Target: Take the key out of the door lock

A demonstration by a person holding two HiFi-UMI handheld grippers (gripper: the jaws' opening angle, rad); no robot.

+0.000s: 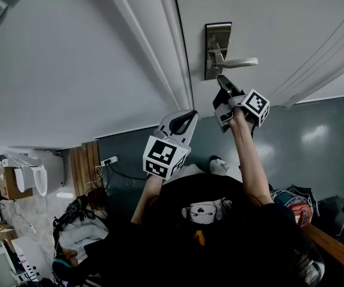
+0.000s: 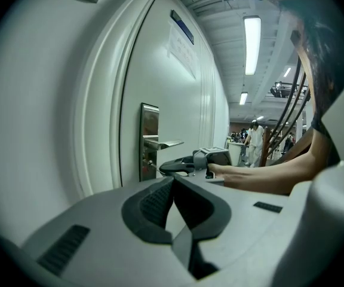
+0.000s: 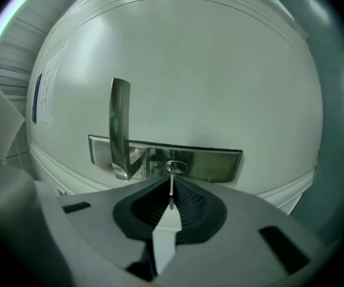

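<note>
Right gripper (image 3: 171, 183) is clamped on the key (image 3: 171, 177). Key sits in the cylinder at the lock plate (image 3: 214, 163) bottom, just under the handle (image 3: 120, 124). Left gripper (image 2: 173, 179): jaws together, empty, well off the plate.

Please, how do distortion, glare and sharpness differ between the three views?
Head view: door frame lines bow, pale glare on the floor. Left gripper view: strong fisheye, black corners, ceiling lamp burnt out white, near jaws soft. Right gripper view: door bulges, lock plate curves, key is sharp.
</note>
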